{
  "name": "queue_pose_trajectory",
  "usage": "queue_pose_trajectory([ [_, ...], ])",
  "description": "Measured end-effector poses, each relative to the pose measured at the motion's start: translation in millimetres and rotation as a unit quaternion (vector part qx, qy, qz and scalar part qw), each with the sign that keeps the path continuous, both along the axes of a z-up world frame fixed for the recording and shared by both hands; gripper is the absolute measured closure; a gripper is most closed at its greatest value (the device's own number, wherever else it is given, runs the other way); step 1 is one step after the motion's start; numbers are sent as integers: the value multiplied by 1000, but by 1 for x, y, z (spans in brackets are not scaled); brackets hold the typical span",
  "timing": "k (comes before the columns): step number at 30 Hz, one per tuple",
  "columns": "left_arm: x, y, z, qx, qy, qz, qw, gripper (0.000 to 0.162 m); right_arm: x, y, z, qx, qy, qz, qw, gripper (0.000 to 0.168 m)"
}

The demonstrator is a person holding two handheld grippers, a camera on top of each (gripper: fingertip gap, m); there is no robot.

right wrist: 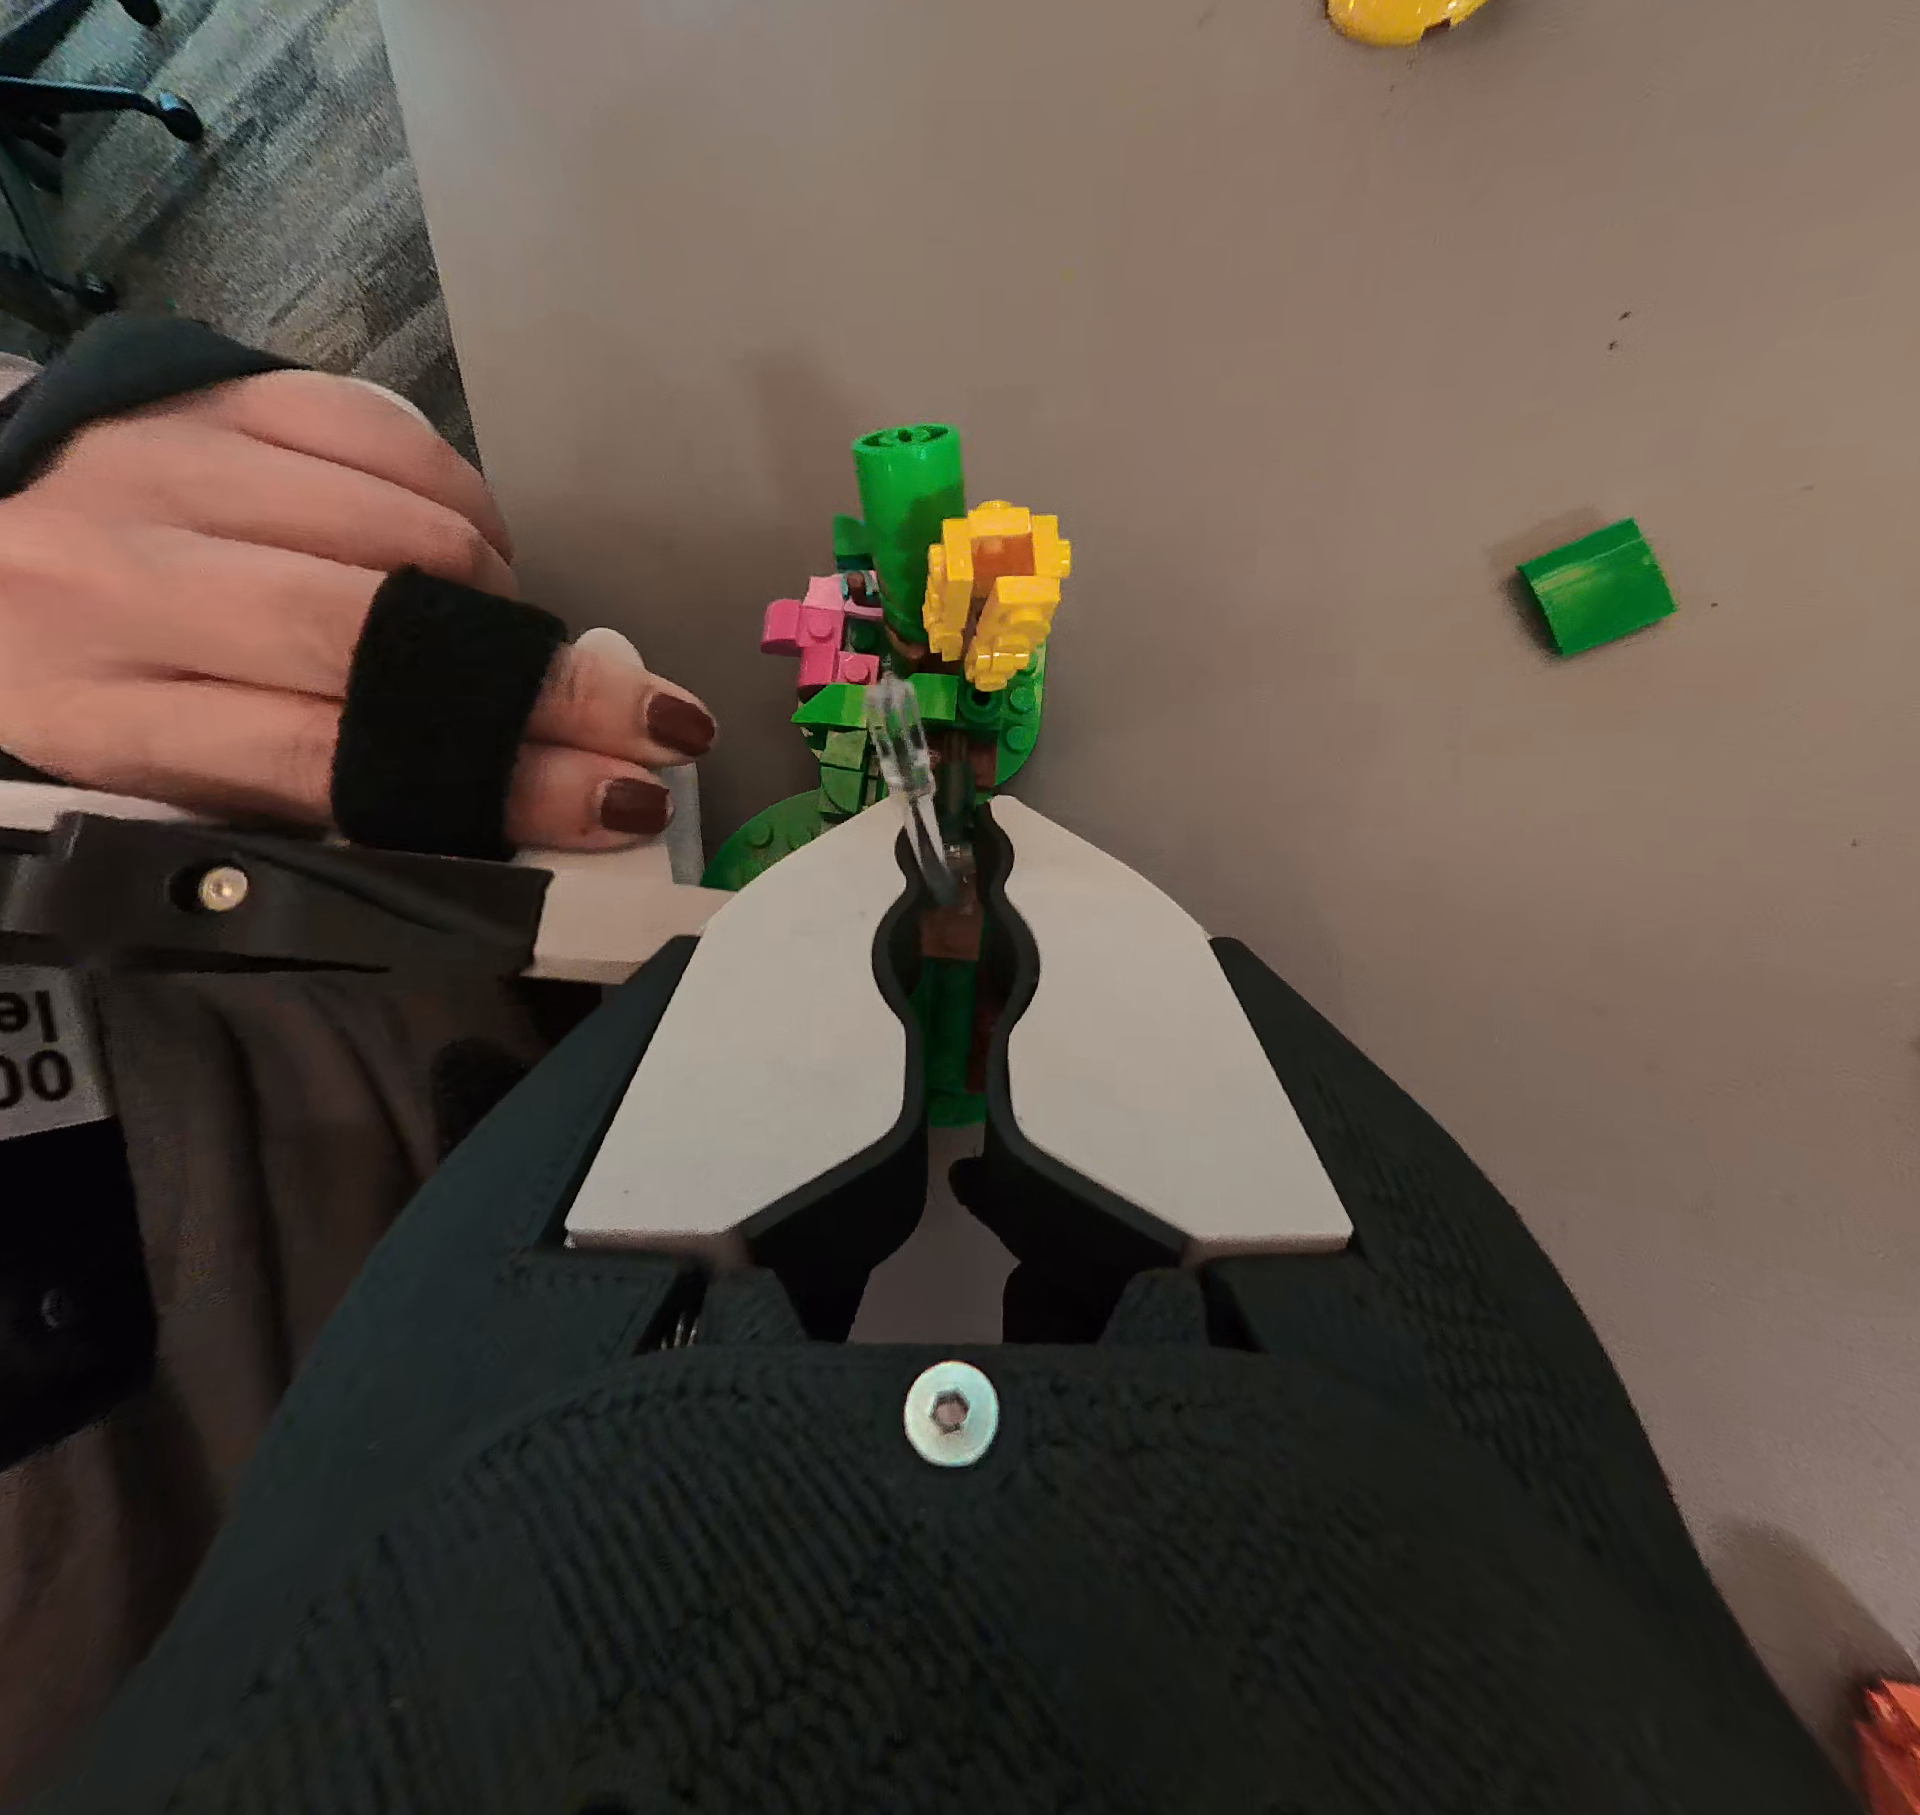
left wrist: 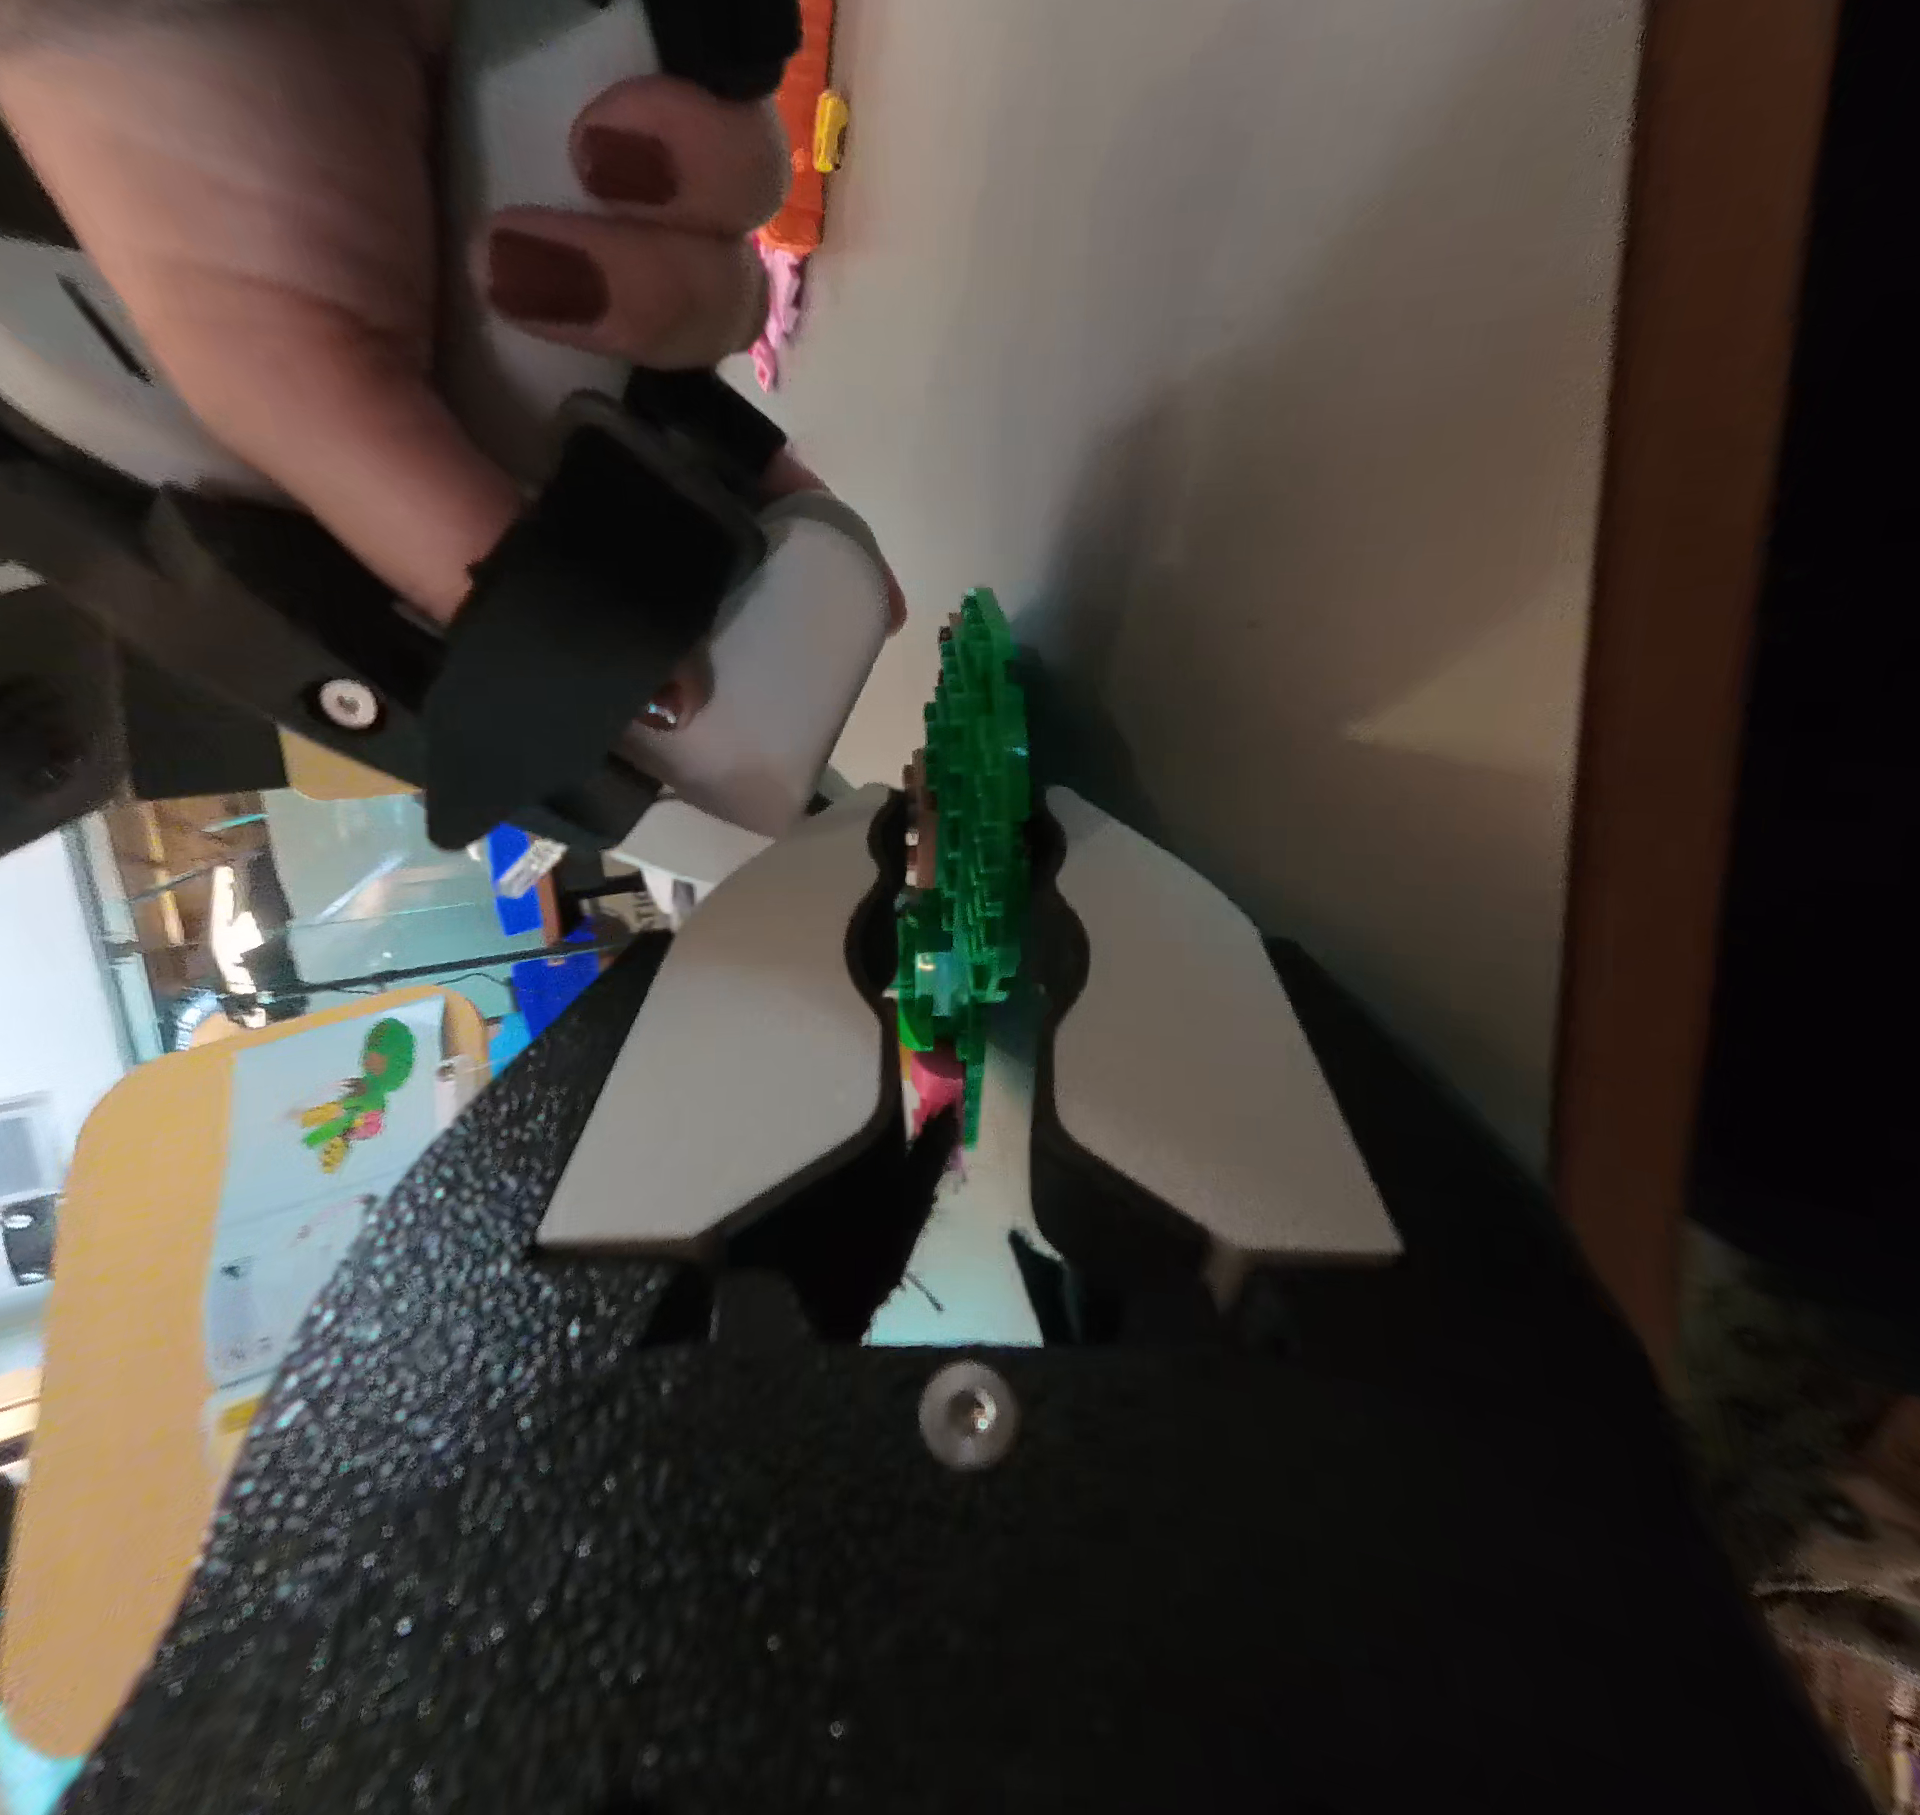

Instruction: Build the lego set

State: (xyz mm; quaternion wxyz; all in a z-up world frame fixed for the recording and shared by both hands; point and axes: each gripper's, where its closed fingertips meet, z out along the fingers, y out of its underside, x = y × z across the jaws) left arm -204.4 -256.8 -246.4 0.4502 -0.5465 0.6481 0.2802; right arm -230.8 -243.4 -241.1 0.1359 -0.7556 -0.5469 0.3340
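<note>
Right gripper (right wrist: 951, 856) nearest, pinching our clear stick piece (right wrist: 906, 768), long axis pointing ahead at the flower build (right wrist: 920, 622) just beyond. Left gripper (left wrist: 961, 892) clamps that build's green base plate (left wrist: 977, 789) edge-on over the table (right wrist: 1247, 311).

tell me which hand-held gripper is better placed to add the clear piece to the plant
Right. The right hand-held gripper already pinches the clear piece just above the plant. The left hand-held gripper is shut on the plant's green base, steadying it.
</note>
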Motion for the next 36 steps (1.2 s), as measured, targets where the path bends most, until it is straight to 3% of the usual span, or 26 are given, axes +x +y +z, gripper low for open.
queue_pose_trajectory([
  [5, -6, -18, 6, -15, -40, -10, 999, 130, 0, 2, 0, -9, 22, -2, 1000, 163],
  [10, -41, -41, 26, -93, -168, -6, 981, 160, 0, 2, 0, -4, 42, 13, 999, 163],
  [13, -71, -31, 35, -162, -298, 24, 941, 157, 0, 1, 1, -7, 61, 24, 998, 163],
  [17, -75, -24, 40, -287, -411, 14, 865, 128, 1, 0, 2, -22, 90, 34, 995, 163],
  [25, -62, -8, 16, -393, -393, -5, 831, 125, 3, -3, 2, 2, 106, 65, 992, 163],
  [36, -49, -3, 9, -457, -393, -47, 797, 141, 5, -6, 1, 25, 115, 92, 989, 163],
])
